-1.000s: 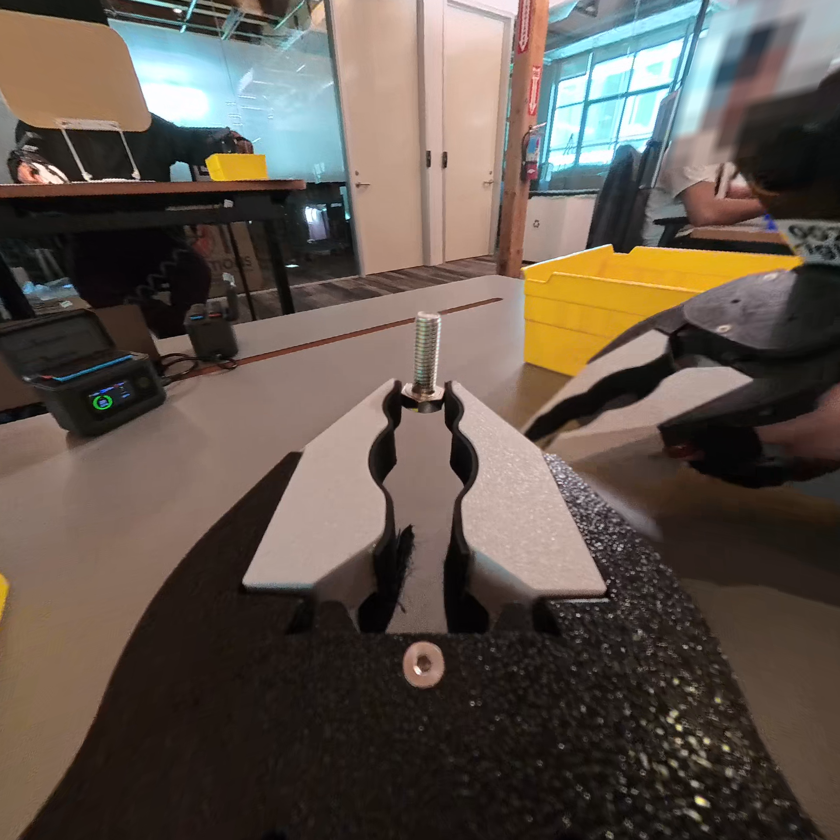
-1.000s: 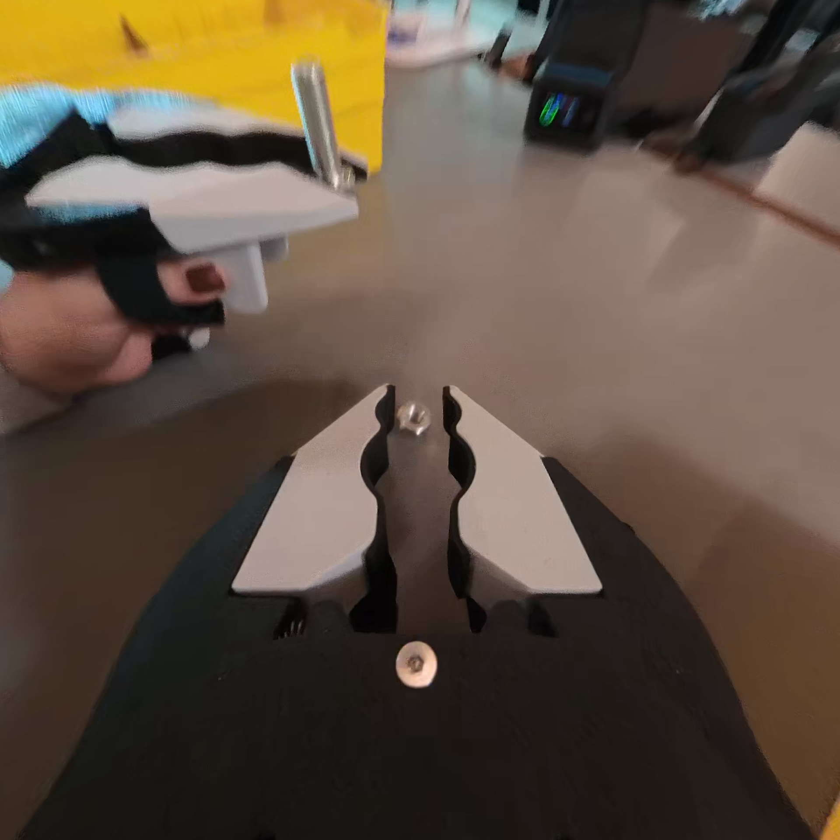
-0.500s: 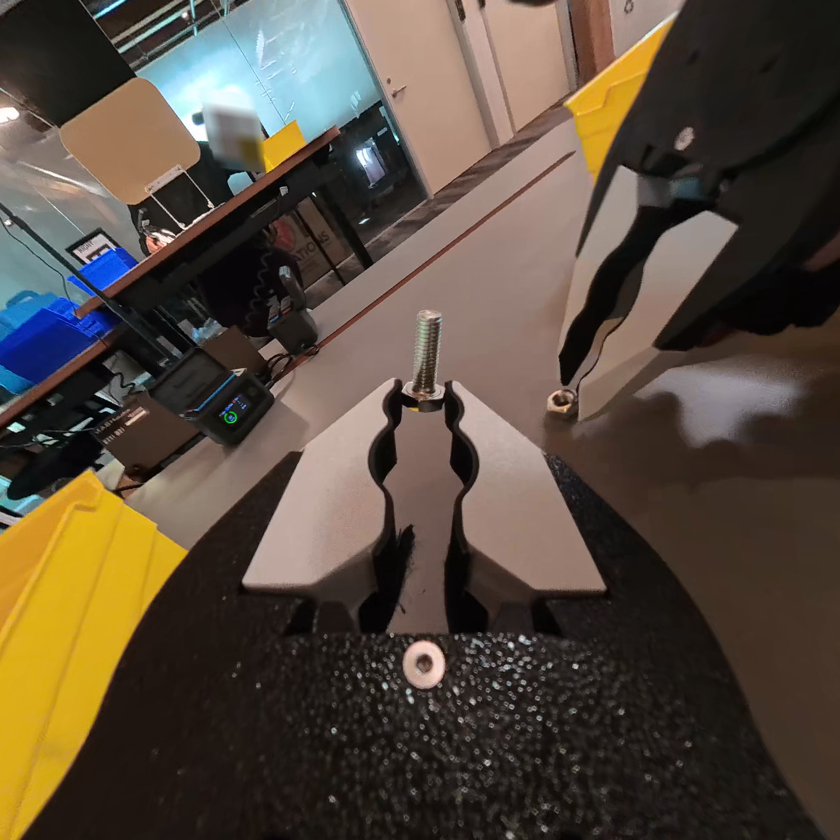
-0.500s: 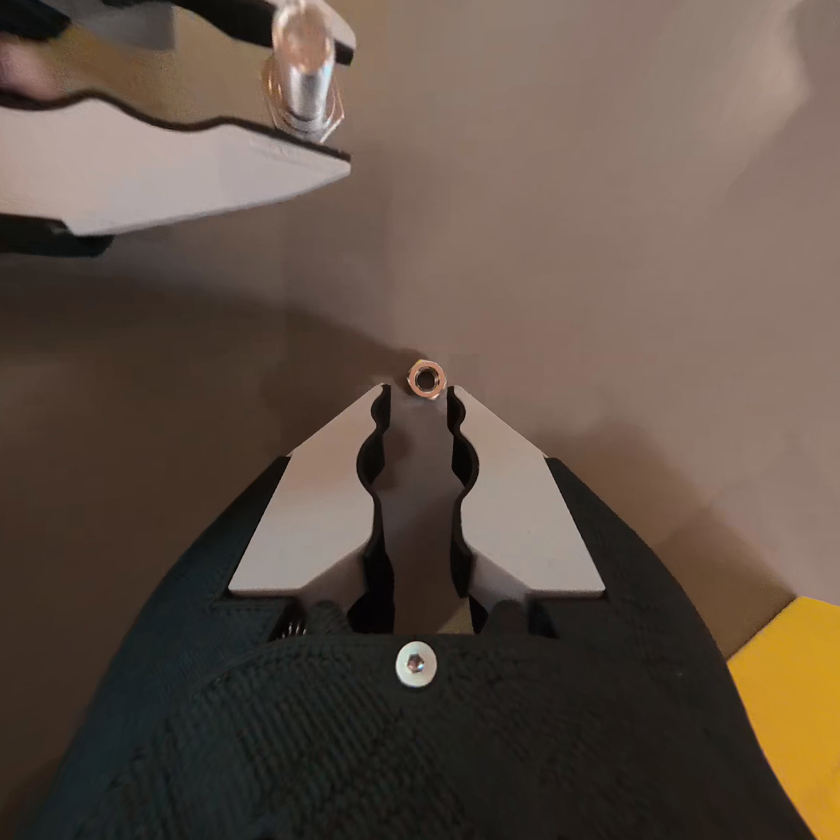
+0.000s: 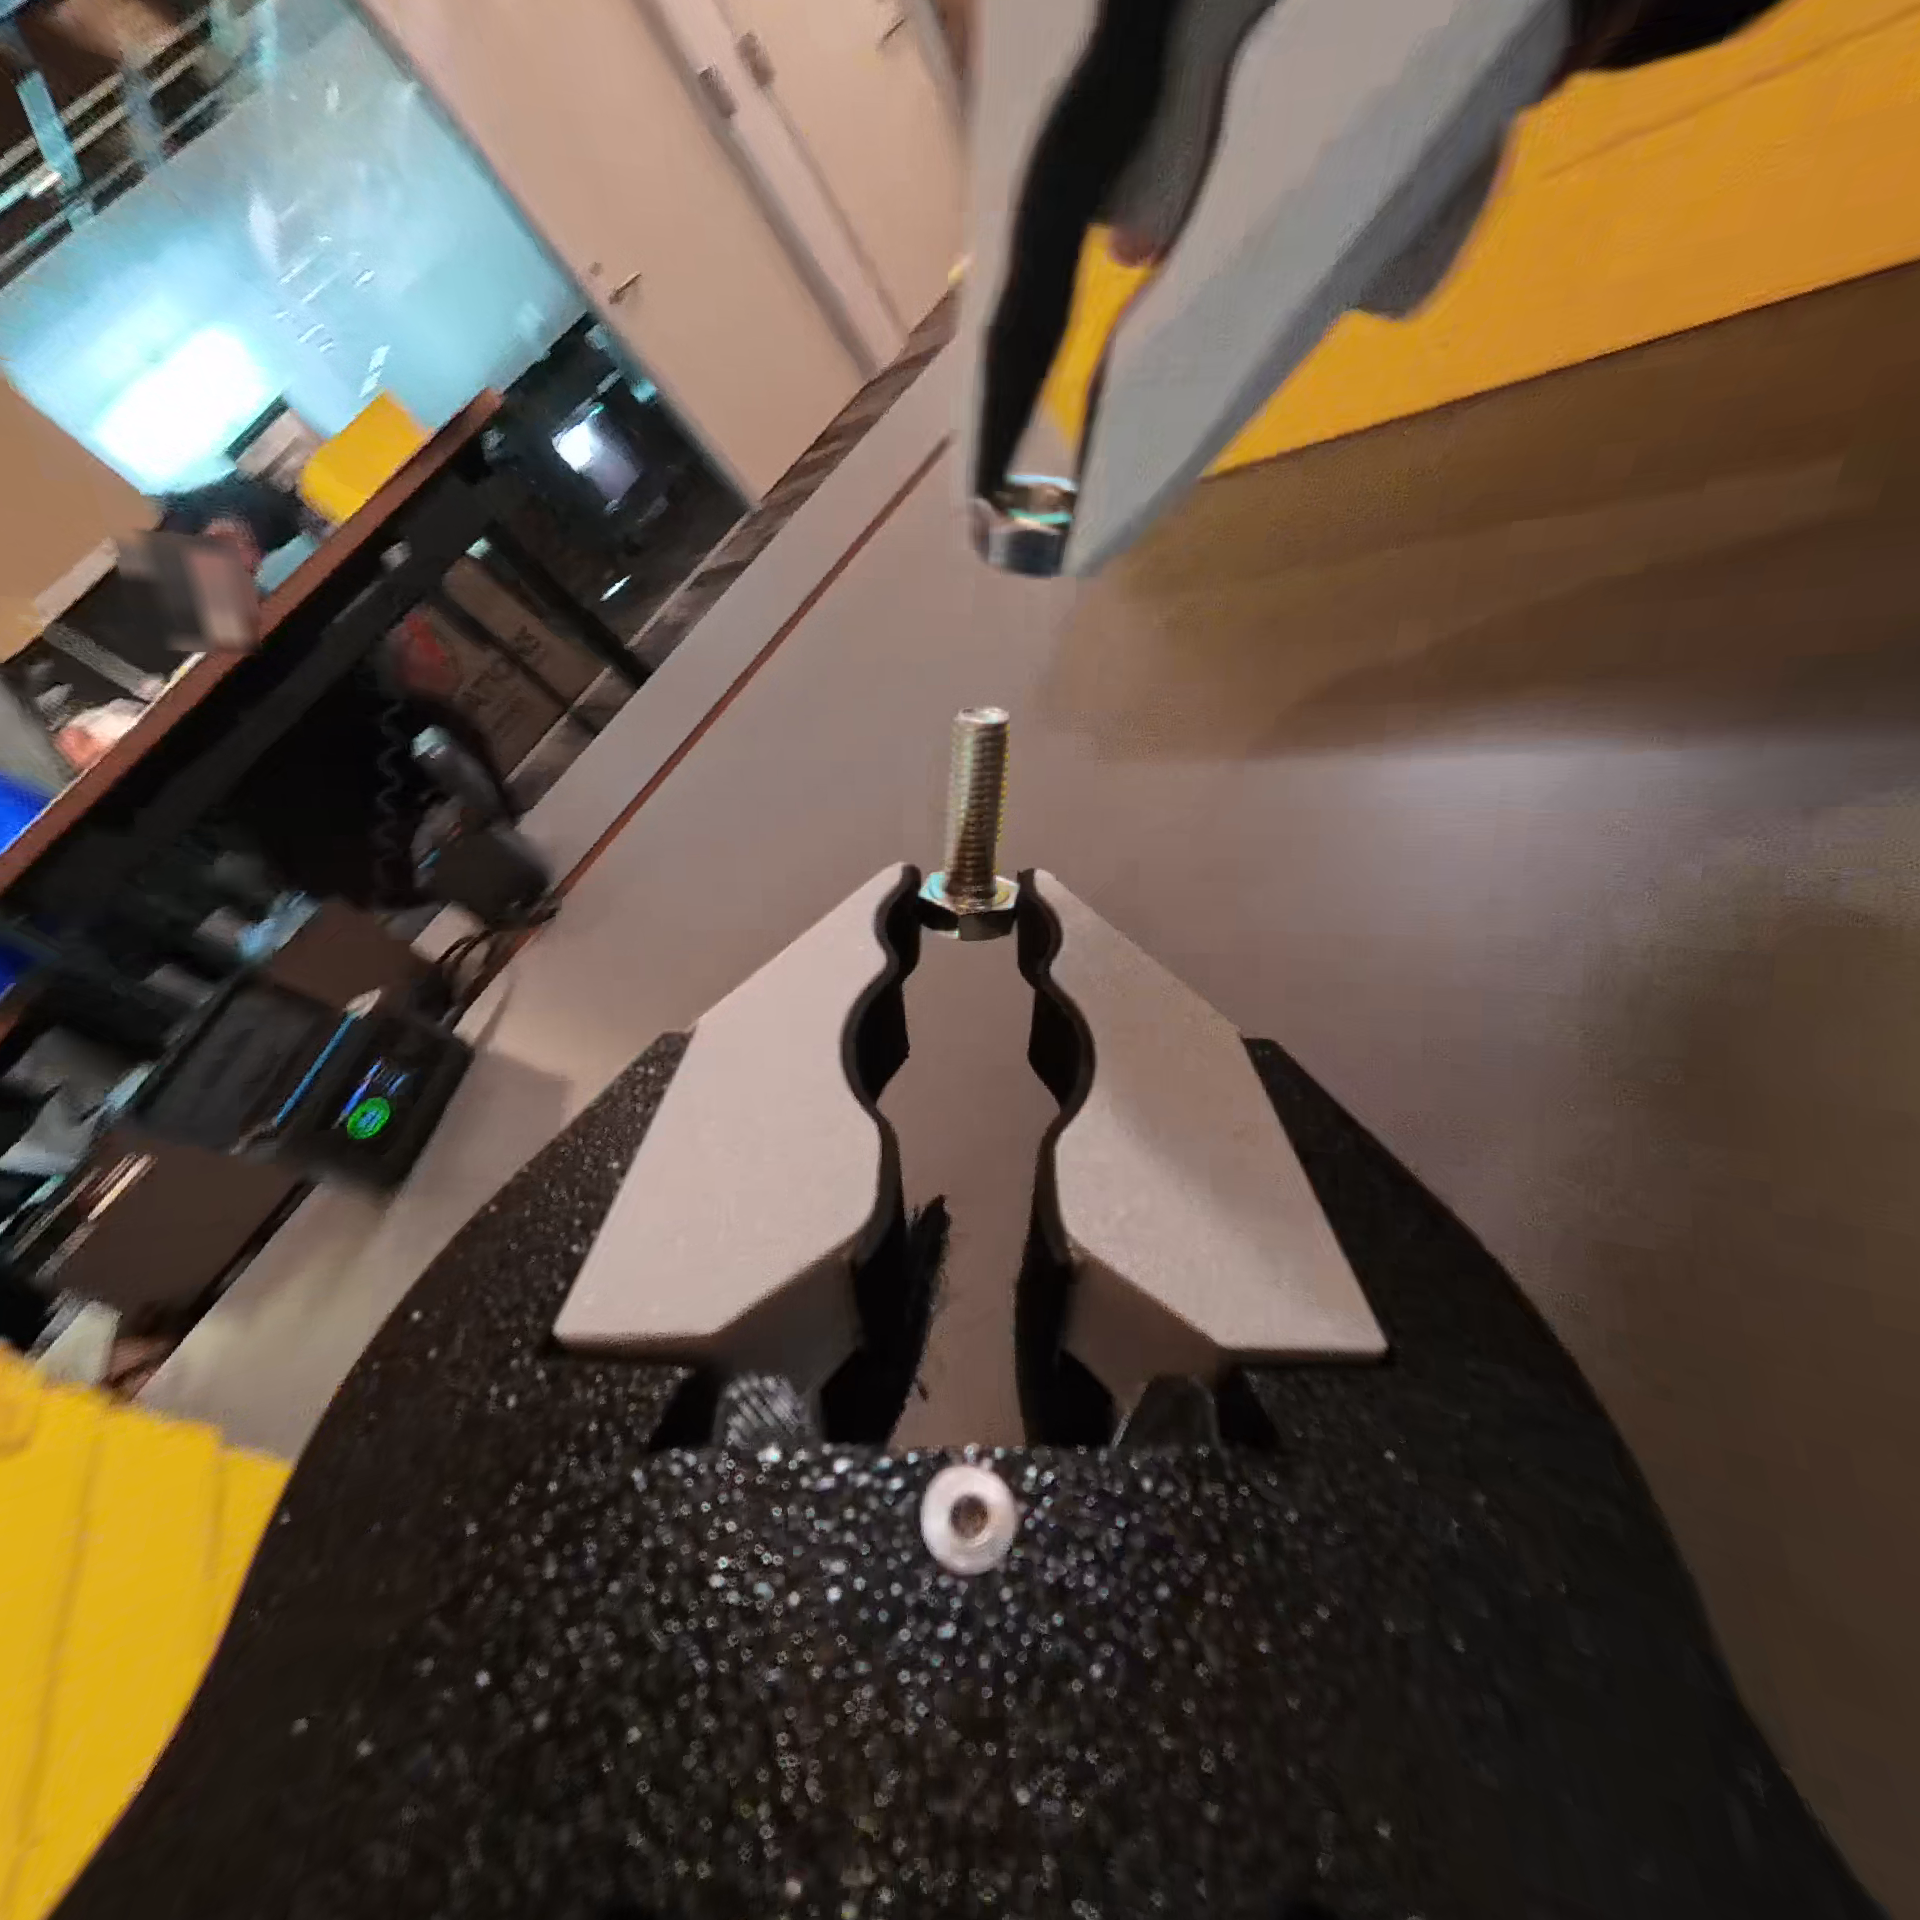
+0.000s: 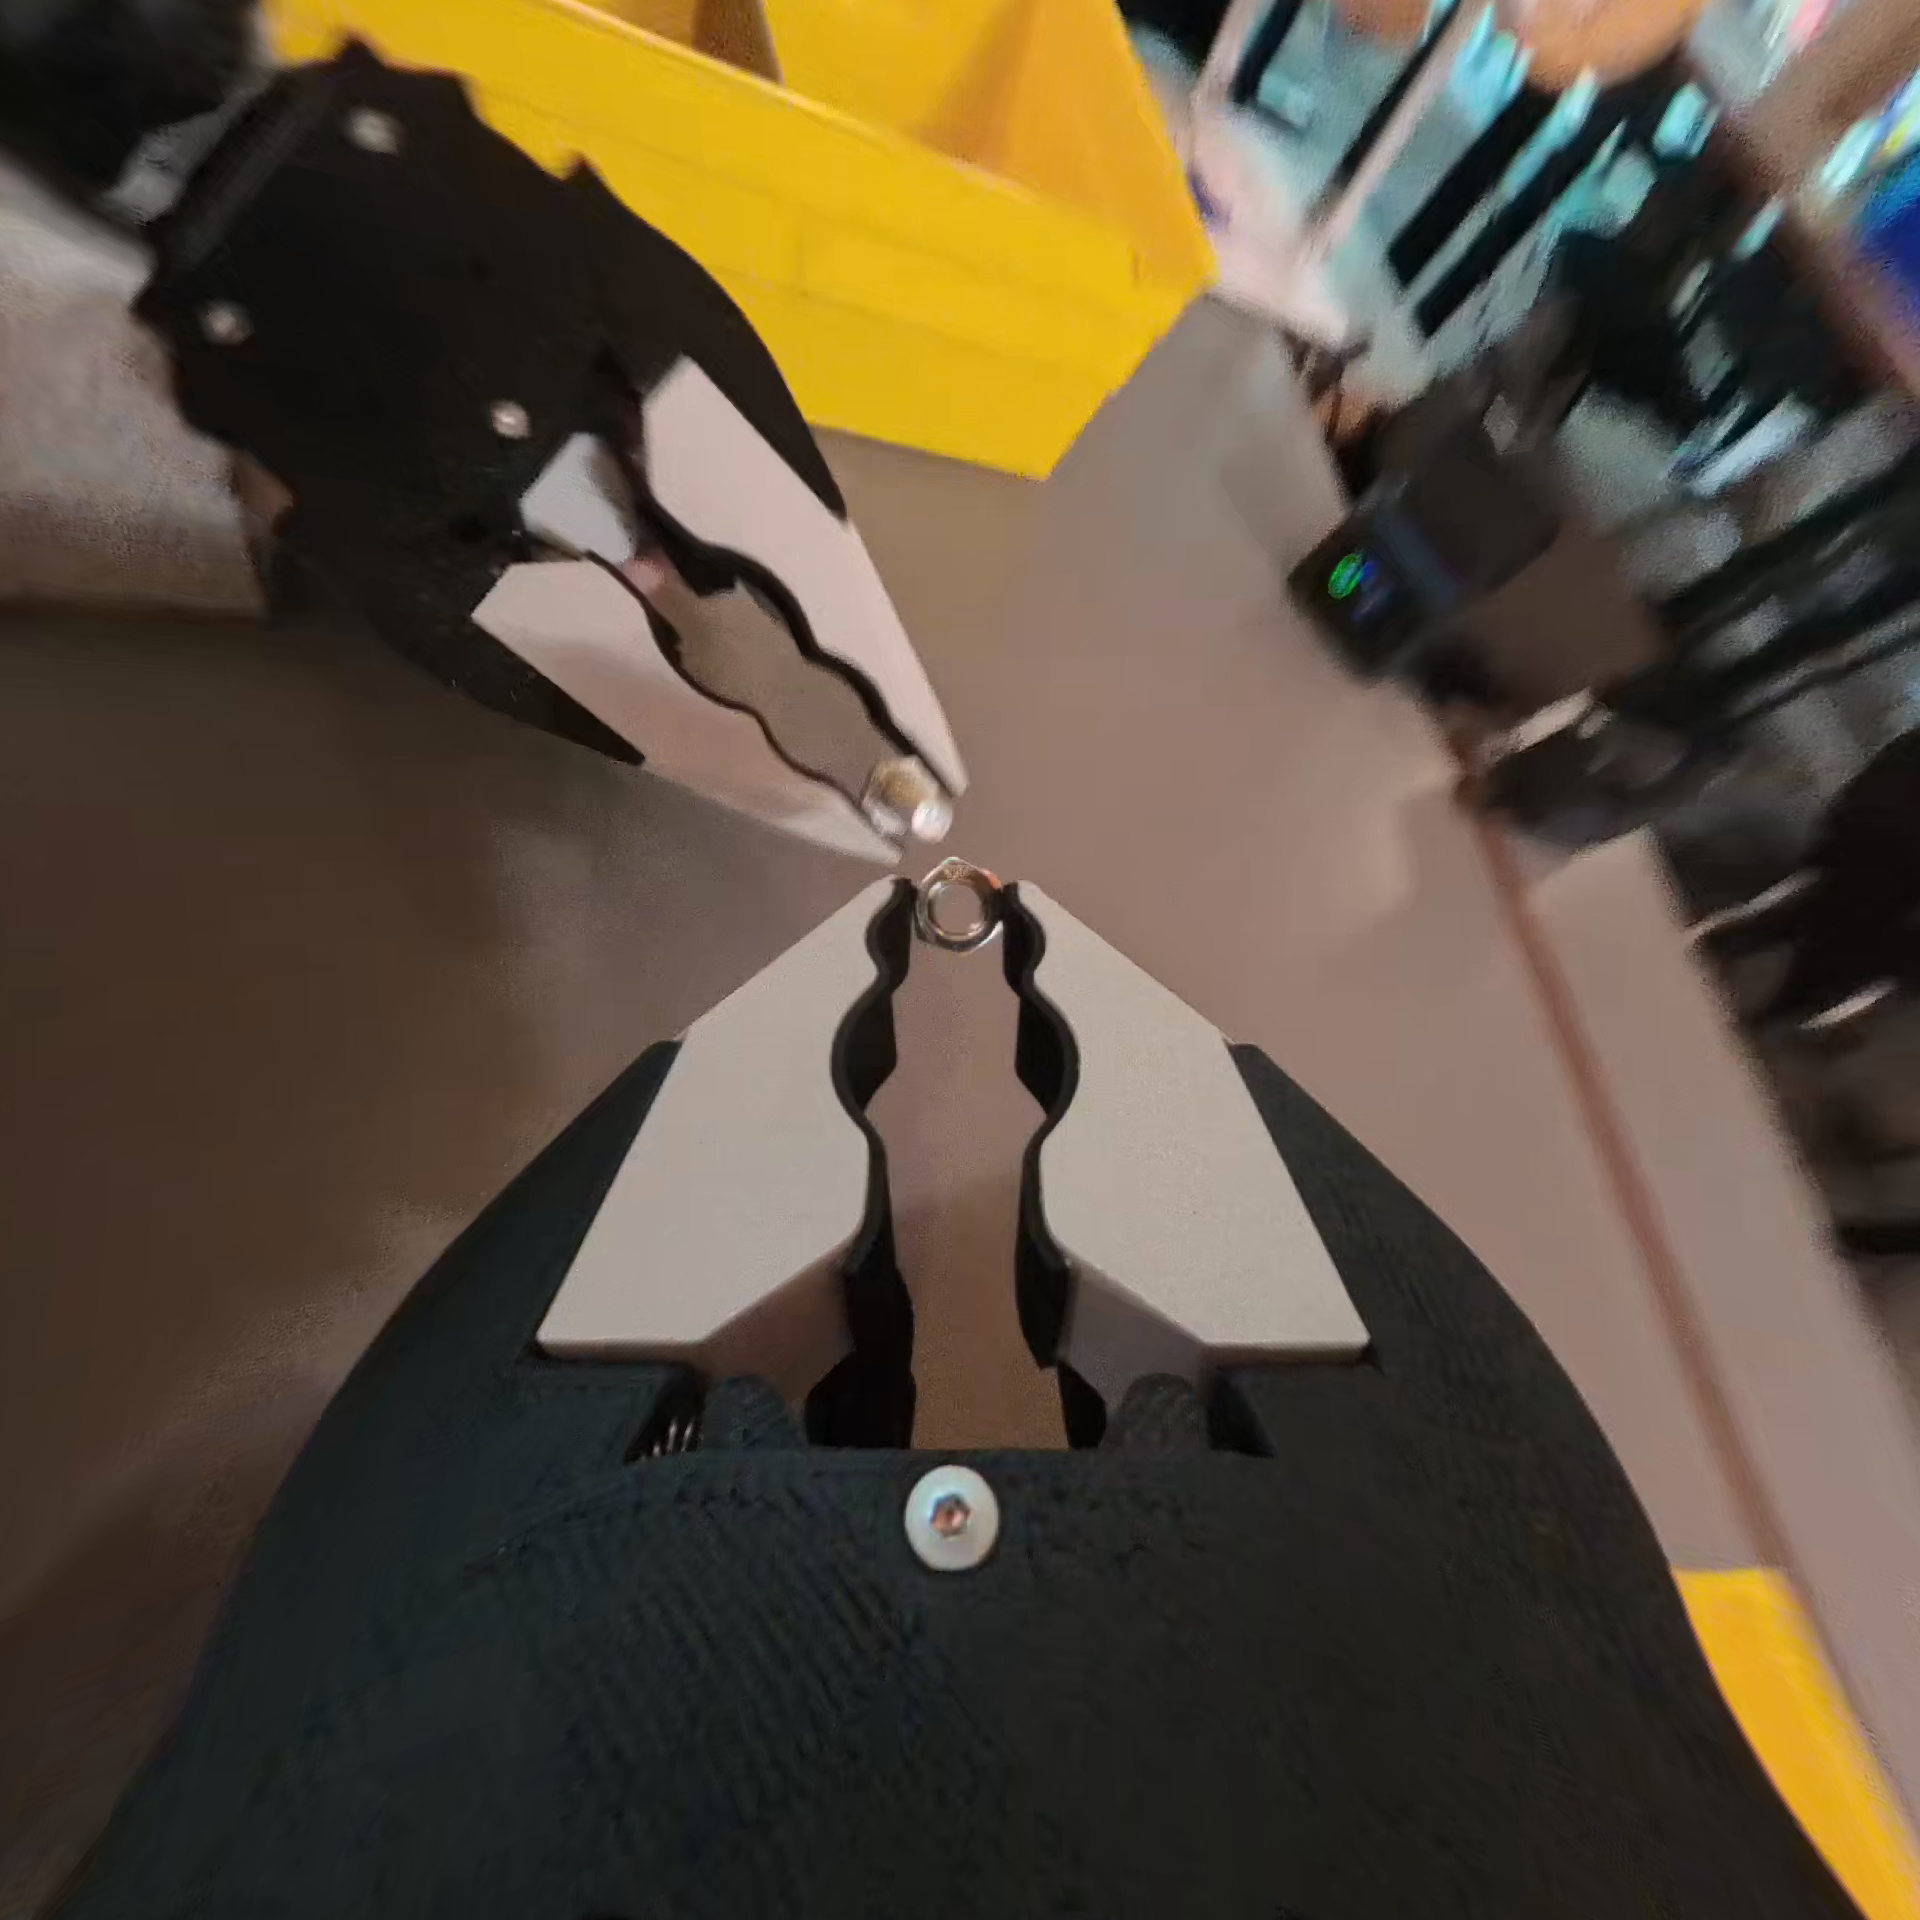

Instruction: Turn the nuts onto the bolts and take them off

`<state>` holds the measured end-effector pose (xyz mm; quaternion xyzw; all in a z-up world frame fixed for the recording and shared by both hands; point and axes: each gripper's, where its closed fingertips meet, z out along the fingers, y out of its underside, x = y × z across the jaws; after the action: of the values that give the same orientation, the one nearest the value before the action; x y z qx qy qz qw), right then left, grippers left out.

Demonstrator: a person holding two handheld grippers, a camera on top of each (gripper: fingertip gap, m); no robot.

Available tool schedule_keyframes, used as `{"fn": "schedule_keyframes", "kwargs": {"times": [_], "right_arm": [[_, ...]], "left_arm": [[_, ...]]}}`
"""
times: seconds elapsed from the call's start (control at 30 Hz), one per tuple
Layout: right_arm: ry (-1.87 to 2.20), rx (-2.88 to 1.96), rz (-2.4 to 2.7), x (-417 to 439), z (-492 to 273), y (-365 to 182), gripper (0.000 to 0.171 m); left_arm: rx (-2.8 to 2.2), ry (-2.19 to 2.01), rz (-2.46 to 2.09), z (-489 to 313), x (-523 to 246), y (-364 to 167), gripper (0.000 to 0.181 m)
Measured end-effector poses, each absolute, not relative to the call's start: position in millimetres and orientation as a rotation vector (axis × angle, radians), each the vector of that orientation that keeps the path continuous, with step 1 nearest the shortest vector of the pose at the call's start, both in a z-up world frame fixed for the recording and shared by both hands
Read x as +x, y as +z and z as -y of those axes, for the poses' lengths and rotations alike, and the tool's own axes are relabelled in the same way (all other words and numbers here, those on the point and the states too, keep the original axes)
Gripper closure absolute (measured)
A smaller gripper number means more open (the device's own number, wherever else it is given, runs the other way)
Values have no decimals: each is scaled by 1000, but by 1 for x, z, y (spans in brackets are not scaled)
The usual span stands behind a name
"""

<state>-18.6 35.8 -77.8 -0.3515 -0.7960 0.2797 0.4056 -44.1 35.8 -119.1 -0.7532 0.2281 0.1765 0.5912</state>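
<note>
My left gripper point(image 5: 969, 906) is shut on the hex head of a silver bolt point(image 5: 975, 805), whose threaded shaft points away from the fingertips. My right gripper point(image 6: 956, 906) is shut on a small silver nut point(image 6: 954, 908), hole facing the camera. In the left wrist view the right gripper point(image 5: 1023, 535) hangs above the bolt with the nut point(image 5: 1027, 514) at its tips, a gap between them. In the right wrist view the left gripper point(image 6: 909, 805) comes in from the upper left, with the bolt point(image 6: 914, 800) end close to the nut and just up-left of it.
Both grippers are above a grey table point(image 5: 1455, 935). A yellow bin point(image 6: 883, 208) stands behind the left gripper; more yellow bin edges show in the left wrist view point(image 5: 1558, 208) and at lower left point(image 5: 104, 1558). A small black device with a green light point(image 6: 1371, 582) sits on the table.
My right gripper closed on the nut that lay on the table and lifted it. It now holds the nut close to the tip of the bolt in my left gripper.
</note>
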Motion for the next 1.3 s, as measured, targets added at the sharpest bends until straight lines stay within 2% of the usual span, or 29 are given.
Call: {"fn": "schedule_keyframes", "kwargs": {"times": [0.03,0.17,0.53,0.8,1.07,1.3], "right_arm": [[674,-769,2024,-13,-30,-73,155],[576,-497,2135,6,-15,-82,155],[622,-338,2283,25,-2,-95,155],[912,-438,2279,40,-2,-89,155],[1228,-755,2102,39,4,-72,155],[1303,-760,2033,42,7,-55,155]], "left_arm": [[-1740,376,-564,-36,-36,-119,165],[-1695,239,-696,-32,-6,-121,165],[-1663,44,-800,-20,23,-124,165],[-1620,-140,-803,-11,38,-117,165],[-1559,-242,-743,-9,43,-104,165],[-1477,-382,-685,-4,47,-87,165]]}}
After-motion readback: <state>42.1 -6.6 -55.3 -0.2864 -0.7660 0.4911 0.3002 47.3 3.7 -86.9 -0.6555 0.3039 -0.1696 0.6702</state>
